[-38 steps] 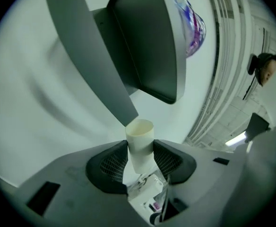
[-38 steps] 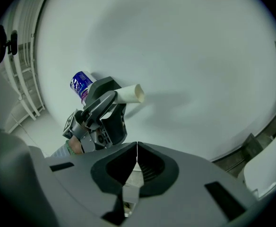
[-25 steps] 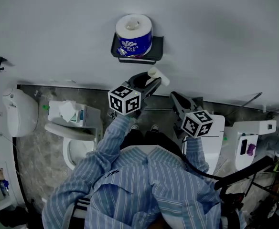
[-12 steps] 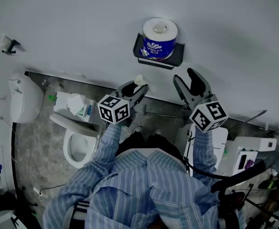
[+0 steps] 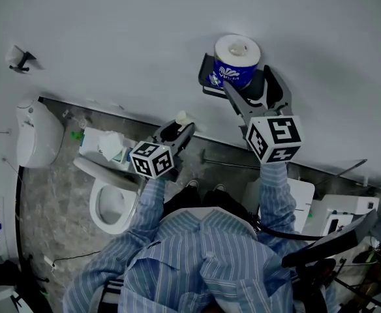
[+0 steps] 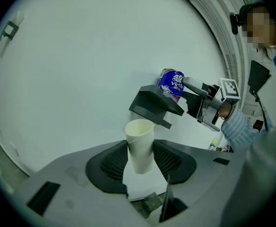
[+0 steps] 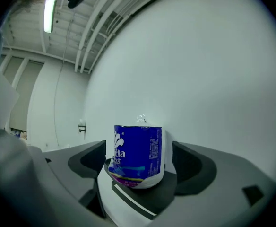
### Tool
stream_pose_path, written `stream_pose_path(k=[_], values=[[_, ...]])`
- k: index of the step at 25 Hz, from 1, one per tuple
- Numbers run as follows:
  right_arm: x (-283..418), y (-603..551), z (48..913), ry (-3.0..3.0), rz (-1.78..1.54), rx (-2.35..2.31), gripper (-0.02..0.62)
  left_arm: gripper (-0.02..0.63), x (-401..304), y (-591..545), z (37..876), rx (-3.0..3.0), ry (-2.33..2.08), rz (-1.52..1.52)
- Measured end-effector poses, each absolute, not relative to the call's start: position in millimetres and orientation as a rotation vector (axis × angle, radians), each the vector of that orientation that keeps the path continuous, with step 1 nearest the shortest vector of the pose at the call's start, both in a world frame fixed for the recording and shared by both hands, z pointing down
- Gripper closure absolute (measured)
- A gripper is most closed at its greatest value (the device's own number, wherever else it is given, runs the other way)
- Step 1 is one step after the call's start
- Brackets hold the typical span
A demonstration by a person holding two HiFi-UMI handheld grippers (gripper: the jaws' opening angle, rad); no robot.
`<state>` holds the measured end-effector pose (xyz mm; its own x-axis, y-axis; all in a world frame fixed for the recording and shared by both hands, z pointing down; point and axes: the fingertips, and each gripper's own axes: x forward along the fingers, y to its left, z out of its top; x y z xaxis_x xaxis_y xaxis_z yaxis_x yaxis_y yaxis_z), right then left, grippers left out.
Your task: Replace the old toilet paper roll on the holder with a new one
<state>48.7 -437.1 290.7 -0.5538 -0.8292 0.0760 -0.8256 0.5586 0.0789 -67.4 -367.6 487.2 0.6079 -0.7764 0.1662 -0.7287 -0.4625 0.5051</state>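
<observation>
Head view: the right gripper (image 5: 248, 83) reaches level toward the dark wall holder (image 5: 207, 80), where the new blue-wrapped roll (image 5: 236, 60) stands upright. Its jaws have just been opening and sit wide on either side of the roll without pressing it. The left gripper (image 5: 181, 128) clamps the old cardboard tube (image 5: 182, 117). The step in hand looks like picking up the new roll. The next move calls for closing squarely on it.

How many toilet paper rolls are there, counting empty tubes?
2. A wrapped new roll stands on the wall holder; an empty tube is clamped in the left gripper. Others may be hidden.
</observation>
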Motion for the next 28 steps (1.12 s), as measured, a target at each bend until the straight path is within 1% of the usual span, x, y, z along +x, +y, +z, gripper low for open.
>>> stream_pose_path(k=[7, 20, 23, 28], values=[[30, -466, 302, -2.43, -0.062, 1.483, 0.173, 0.434, -68, -367, 493, 2.285, -1.163, -0.13], [28, -465, 299, -2.478, -0.093, 1.532, 0.172, 0.434, -68, -365, 496, 2.285, -1.107, -0.136], [30, -463, 297, -2.512, -0.043, 1.531, 0.173, 0.434, -65, -364, 496, 2.291, -1.09, -0.13], [39, -452, 288, -2.645, 0.164, 1.539, 0.173, 0.434, -58, -362, 497, 2.306, -1.053, -0.118]])
